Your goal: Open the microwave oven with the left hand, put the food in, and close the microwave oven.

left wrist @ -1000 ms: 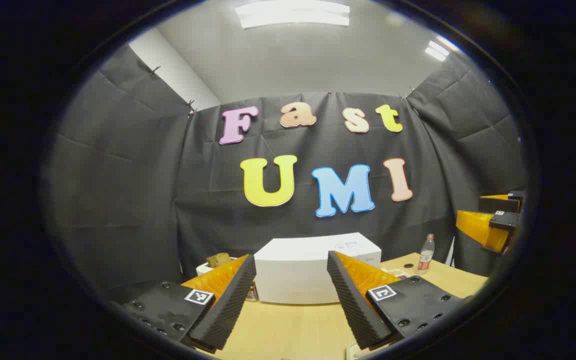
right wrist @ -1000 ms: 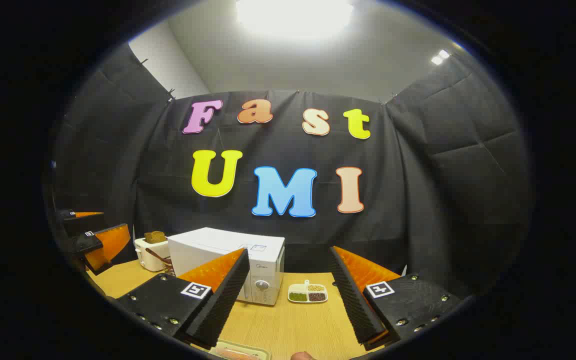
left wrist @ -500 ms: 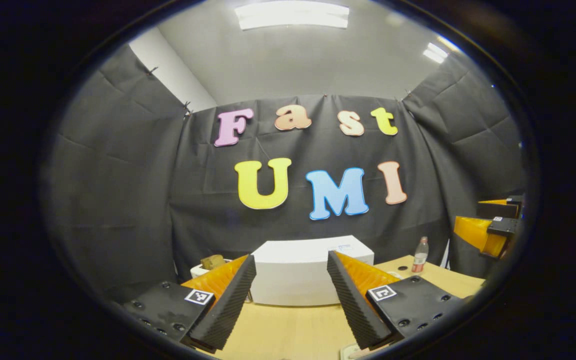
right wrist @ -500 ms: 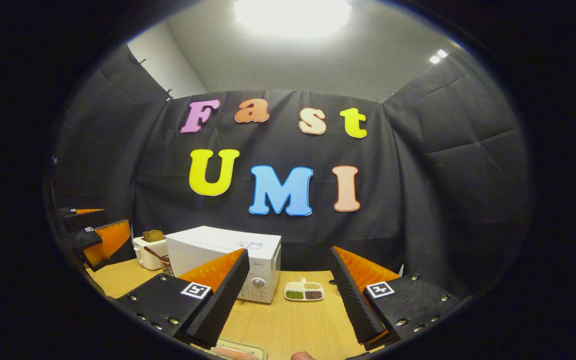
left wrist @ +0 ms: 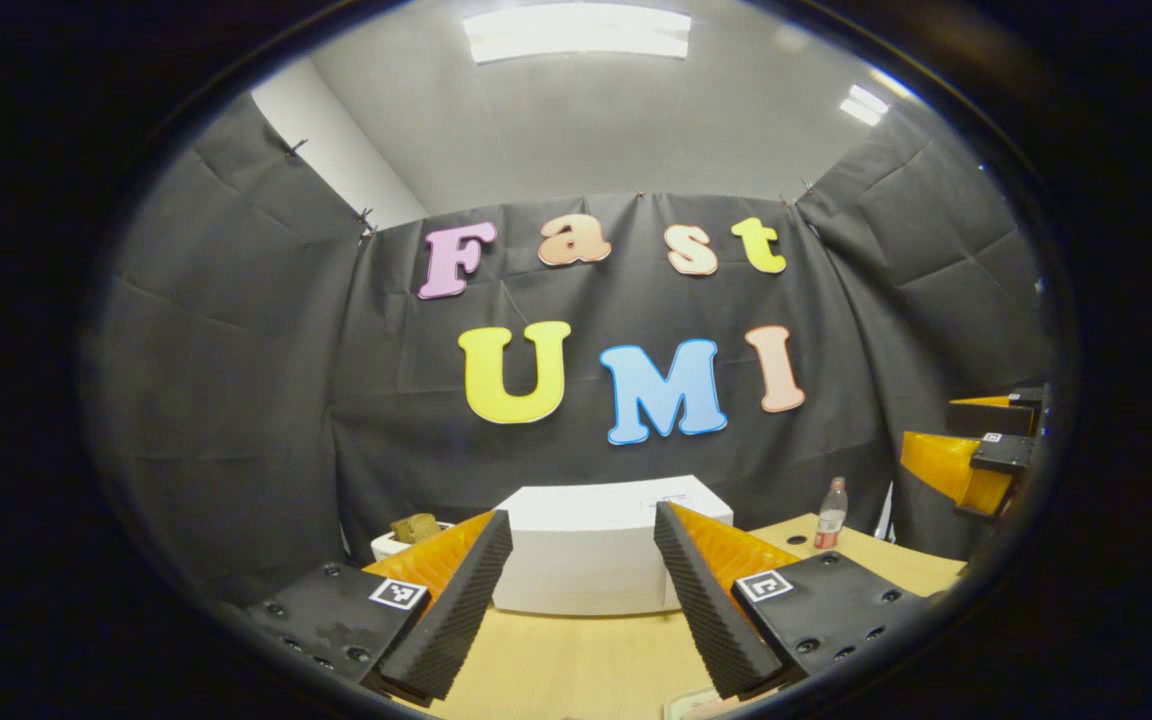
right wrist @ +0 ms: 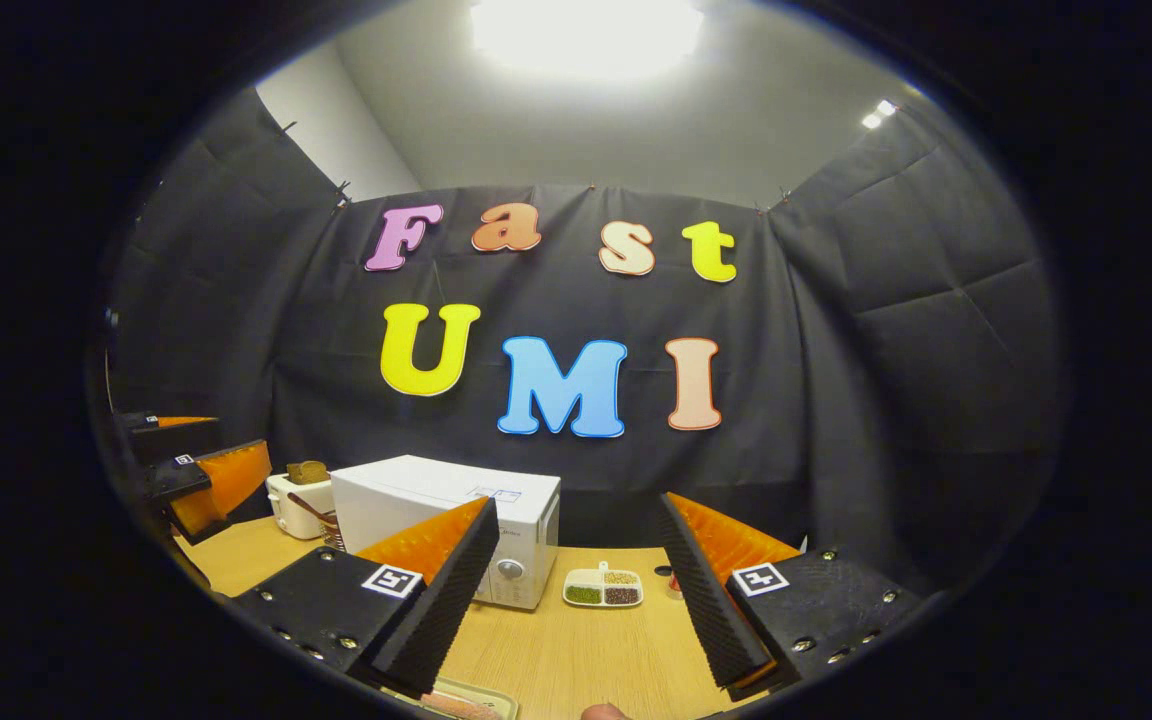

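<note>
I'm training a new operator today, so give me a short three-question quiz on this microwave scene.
1. True or false: the microwave door is open.
2. Which lies beside the microwave's dial side? A) divided dish B) kettle C) laptop
3. Fill in: the left gripper has its fingers spread ____ with nothing between them.

Key: 1 false; 2 A; 3 apart.

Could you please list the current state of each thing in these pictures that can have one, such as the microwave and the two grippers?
White box-shaped microwave oven: door shut, upright on the table.
Left gripper: open, holding nothing, short of the oven.
Right gripper: open, holding nothing.
Clear plastic bottle with a red label: upright, apart from the oven.
White divided dish of grains: flat on the table, beside the oven.
</note>
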A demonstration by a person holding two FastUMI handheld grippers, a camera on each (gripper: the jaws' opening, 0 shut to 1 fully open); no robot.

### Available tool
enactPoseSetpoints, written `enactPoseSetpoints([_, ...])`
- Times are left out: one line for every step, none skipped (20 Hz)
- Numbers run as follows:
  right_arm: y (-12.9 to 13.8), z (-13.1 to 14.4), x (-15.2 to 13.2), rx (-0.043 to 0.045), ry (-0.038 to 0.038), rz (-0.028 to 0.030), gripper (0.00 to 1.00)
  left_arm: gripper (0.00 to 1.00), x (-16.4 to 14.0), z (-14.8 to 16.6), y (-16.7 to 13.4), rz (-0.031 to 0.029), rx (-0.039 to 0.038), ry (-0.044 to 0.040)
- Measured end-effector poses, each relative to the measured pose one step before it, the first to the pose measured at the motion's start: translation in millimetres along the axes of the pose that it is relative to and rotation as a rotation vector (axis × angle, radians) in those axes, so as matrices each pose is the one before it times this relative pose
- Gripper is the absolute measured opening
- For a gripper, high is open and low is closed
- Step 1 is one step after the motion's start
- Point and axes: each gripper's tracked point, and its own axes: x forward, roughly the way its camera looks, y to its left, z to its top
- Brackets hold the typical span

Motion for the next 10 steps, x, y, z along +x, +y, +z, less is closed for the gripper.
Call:
enactPoseSetpoints([-2.2,-1.78,-0.03,0.0032,0.00311,0.00703,0.97,0.99,0.34,-0.67,-4.3,0.00265,-0.00704,0.00076])
enactPoseSetpoints([-1.58,-1.38,-0.75,0.00545,0.0038,0.00931,0.97,0.99,2.01,0.25,-3.5,0.00398,-0.00579,0.00161])
enactPoseSetpoints([-2.5,-1.71,-0.95,0.00448,0.0015,0.00686,0.97,0.99,2.21,-2.98,-4.09,0.006,-0.00284,0.00517])
enactPoseSetpoints([-4.12,-1.23,0.0,0.00457,-0.00089,0.00507,0.97,0.99,2.97,-1.66,-2.74,0.00726,-0.00527,0.00611])
enactPoseSetpoints([-3.58,-0.68,0.14,0.00676,-0.00033,0.00692,0.97,0.99,1.67,-2.96,-4.58,0.00546,-0.00655,0.00407])
enactPoseSetpoints([-2.43,-1.29,-0.03,0.00616,-0.00087,0.01041,0.97,0.99,2.95,-1.32,-2.89,0.00855,-0.00513,0.00051])
enactPoseSetpoints([-4.57,-1.4,0.1,0.00384,0.00133,0.00734,0.97,0.99,2.23,-2.36,-3.98,0.0052,-0.00036,-0.00153])
enactPoseSetpoints([-3.97,-1.03,-0.24,0.00335,-0.00209,0.00926,0.97,0.99,3.31,0.46,-2.93,0.00614,0.00485,-0.0073])
enactPoseSetpoints([-3.85,-0.61,0.33,-0.00069,-0.00241,0.00347,0.97,0.99,4.09,-1.79,-2.81,0.00386,0.00699,-0.00549])
enactPoseSetpoints([-4.33,-2.62,0.65,-0.00378,0.00432,-0.0005,0.97,0.99,4.68,-1.11,-3.82,-0.00048,0.00482,0.00334])
